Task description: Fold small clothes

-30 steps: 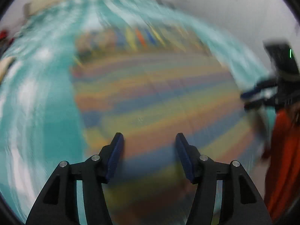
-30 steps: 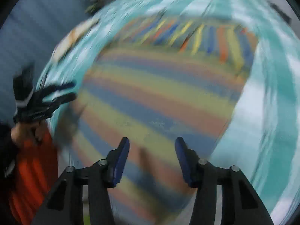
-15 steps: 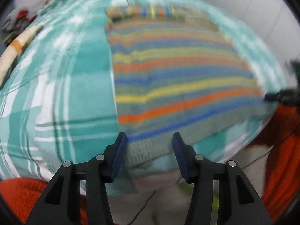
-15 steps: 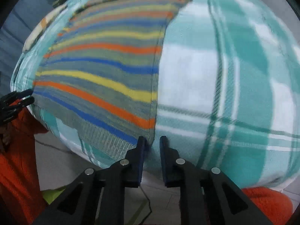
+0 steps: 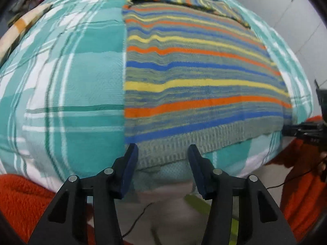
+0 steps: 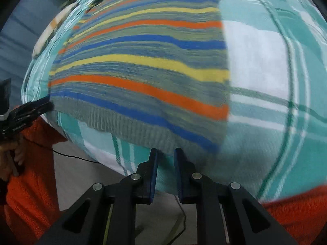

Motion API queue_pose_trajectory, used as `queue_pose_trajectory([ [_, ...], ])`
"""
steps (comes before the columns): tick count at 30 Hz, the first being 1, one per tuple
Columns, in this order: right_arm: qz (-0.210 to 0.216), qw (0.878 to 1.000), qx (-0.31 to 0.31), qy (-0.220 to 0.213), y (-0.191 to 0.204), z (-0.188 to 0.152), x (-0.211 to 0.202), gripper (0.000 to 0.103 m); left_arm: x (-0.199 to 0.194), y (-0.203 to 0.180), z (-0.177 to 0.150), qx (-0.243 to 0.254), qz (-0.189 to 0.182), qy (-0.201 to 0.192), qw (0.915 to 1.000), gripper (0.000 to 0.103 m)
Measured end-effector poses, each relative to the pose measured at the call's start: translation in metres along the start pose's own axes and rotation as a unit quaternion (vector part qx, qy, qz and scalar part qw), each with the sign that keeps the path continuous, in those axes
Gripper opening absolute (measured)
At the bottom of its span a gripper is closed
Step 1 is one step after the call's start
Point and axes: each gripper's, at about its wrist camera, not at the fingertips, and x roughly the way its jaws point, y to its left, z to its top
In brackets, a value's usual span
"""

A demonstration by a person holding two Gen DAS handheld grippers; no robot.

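A striped knit sweater in grey, blue, orange and yellow lies flat on a teal plaid cloth, its ribbed hem toward me. It also shows in the right wrist view. My left gripper is open, its fingers astride the hem's near left corner. My right gripper is nearly closed, with a narrow gap, at the hem's near right corner; I cannot see fabric between the pads. Each gripper shows at the other view's edge, the right and the left.
The plaid cloth covers a rounded surface whose near edge drops to a grey floor with a black cable. The person's orange sleeves flank the view. A cream and orange item lies at the far left.
Both grippers pulled back from over the sweater to its near hem. The right gripper went from wide open to nearly closed. The left stayed open.
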Motion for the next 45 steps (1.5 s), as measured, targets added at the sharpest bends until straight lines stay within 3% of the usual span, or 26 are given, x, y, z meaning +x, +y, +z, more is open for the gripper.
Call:
queue_pose_trajectory([
  [4, -0.006, 1.0, 0.005, -0.013, -0.001, -0.001, -0.006, 0.017, -0.026, 0.011, -0.006, -0.031, -0.015, -0.054, 0.998, 0.055],
  [8, -0.012, 0.999, 0.004, -0.04, 0.005, -0.006, -0.024, 0.023, -0.054, 0.037, -0.005, -0.089, -0.022, -0.135, 0.9866, 0.073],
  [10, -0.007, 0.998, 0.012, -0.068, 0.004, -0.004, -0.038, 0.026, -0.054, 0.054, -0.002, -0.127, -0.035, -0.145, 0.9806, 0.074],
  [15, -0.002, 0.991, 0.049, -0.127, -0.013, -0.006, -0.061, 0.038, -0.032, 0.068, 0.003, -0.154, -0.044, -0.112, 0.9808, 0.074],
  [20, 0.007, 0.982, 0.108, -0.155, -0.042, -0.016, -0.075, 0.039, -0.033, 0.067, -0.001, -0.138, -0.039, -0.102, 0.9843, 0.074],
  [31, 0.009, 0.981, 0.095, -0.17, -0.036, -0.013, -0.076, 0.04, -0.031, 0.063, -0.003, -0.128, -0.016, -0.09, 0.9875, 0.074],
  [38, 0.032, 0.977, 0.114, -0.178, -0.048, -0.013, -0.089, 0.041, -0.032, 0.072, -0.007, -0.148, -0.032, -0.083, 0.985, 0.074],
  [41, 0.017, 0.984, 0.104, -0.144, -0.055, -0.011, -0.093, 0.044, -0.026, 0.063, -0.007, -0.129, -0.045, -0.067, 0.9884, 0.074],
  [45, 0.033, 0.995, 0.058, -0.079, -0.042, -0.015, -0.077, 0.044, -0.013, 0.042, -0.004, -0.081, -0.045, -0.043, 0.9947, 0.072],
])
